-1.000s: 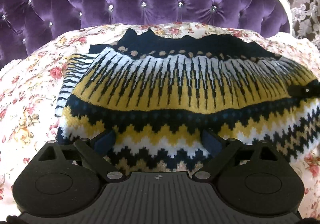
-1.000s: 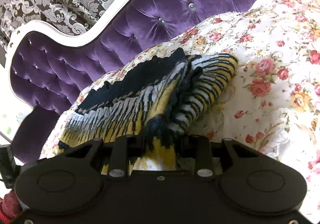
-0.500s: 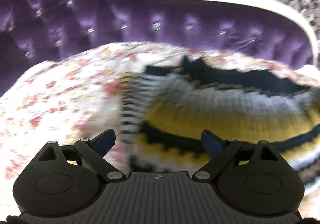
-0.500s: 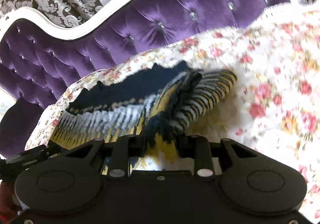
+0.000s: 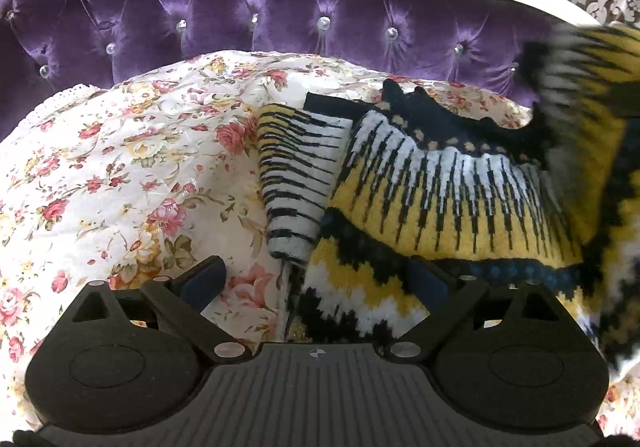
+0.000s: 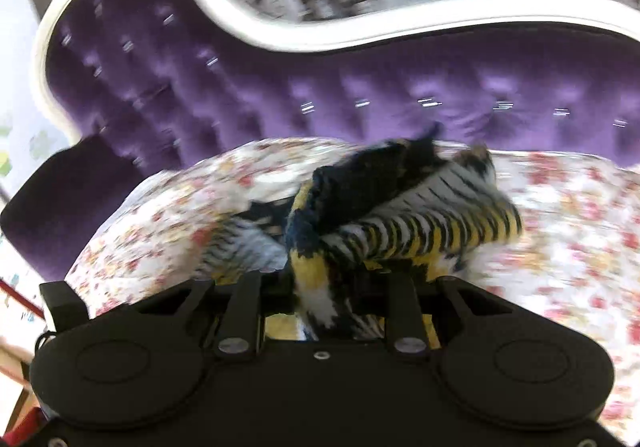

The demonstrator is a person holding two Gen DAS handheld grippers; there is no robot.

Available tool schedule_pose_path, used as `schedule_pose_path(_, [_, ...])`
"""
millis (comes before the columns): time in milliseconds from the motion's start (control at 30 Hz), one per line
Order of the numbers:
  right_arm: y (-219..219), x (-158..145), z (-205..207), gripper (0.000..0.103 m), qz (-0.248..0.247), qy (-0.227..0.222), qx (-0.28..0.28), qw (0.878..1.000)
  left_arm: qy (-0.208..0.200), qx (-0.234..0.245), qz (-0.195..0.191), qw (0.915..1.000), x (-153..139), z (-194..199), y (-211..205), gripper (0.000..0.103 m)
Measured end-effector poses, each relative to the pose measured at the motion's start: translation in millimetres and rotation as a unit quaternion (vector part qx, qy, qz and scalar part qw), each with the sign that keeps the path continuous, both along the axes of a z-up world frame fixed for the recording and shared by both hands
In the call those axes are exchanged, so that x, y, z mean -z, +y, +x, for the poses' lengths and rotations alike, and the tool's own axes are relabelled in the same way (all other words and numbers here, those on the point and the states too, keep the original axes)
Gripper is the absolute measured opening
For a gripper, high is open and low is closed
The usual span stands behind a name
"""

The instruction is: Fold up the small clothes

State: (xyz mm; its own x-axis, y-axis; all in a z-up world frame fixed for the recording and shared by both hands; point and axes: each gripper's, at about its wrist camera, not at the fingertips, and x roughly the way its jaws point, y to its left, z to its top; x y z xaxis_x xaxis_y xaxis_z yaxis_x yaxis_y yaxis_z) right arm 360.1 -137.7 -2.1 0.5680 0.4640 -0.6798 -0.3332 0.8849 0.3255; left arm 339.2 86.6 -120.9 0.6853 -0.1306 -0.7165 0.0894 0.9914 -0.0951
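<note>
- Right gripper (image 6: pixel 324 283): jaws clenched on a bunched fold of the knit sweater (image 6: pixel 400 223); they have just been closing further, with the fabric between them throughout.
- Since a second ago the right wrist view has gone from sharp to motion-blurred, and the held side now stands lifted off the floral bedspread (image 6: pixel 560 231). We read this as the fold-over swing under way.
- Left gripper (image 5: pixel 316 287): jaws wide apart, grasping nothing. The sweater's hem corner lies between and just ahead of them, pads not pressing.
- A second ago the sweater filled the left view; now it sits ahead-right, with bare bedspread ahead-left.
- Only the left view shows the raised flap, a blurred patch at far upper right, over the flat body and the striped sleeve (image 5: pixel 296 183).
- Only the right view shows the pinch itself.
- Far: purple tufted headboard (image 5: pixel 280 7) in both.
</note>
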Motion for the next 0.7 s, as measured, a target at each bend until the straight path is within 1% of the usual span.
schedule_pose_path(100, [36,16,4,0.033,-0.001,0.017,-0.027,0.999,-0.006,-0.001,-0.003,1.0000,1,-4,2,0.098])
schedule_pose_path(200, [65,33,3,0.033,-0.016,0.028,-0.042,0.999,-0.011,0.002,-0.007,0.9999,1,-8,4,0.098])
schedule_pose_path(333, [78,43,1,0.033,-0.029,0.030,-0.038,0.998,-0.003,0.033,-0.014,0.9993,-4,-17,17,0.095])
schedule_pose_path(467, [90,41,-5,0.035,-0.054,0.015,-0.042,0.998,0.004,0.020,-0.047,0.9987,-10,-33,43,0.094])
schedule_pose_path(533, [98,44,-8,0.039,-0.062,0.013,-0.055,0.996,0.007,0.010,-0.059,0.9982,-11,-40,54,0.094])
schedule_pose_path(567, [101,45,-10,0.046,-0.058,0.010,-0.065,0.996,0.008,0.006,-0.060,0.9982,-11,-43,60,0.094])
schedule_pose_path(600, [103,44,-11,0.056,-0.038,0.006,-0.077,0.996,0.008,0.005,-0.057,0.9983,-11,-46,63,0.094])
schedule_pose_path(633, [102,43,-12,0.058,-0.010,0.009,-0.090,0.996,0.009,0.005,-0.055,0.9984,-11,-49,65,0.094])
schedule_pose_path(700, [100,39,-15,0.058,0.042,0.012,-0.103,0.994,0.010,0.006,-0.053,0.9985,-12,-54,69,0.094])
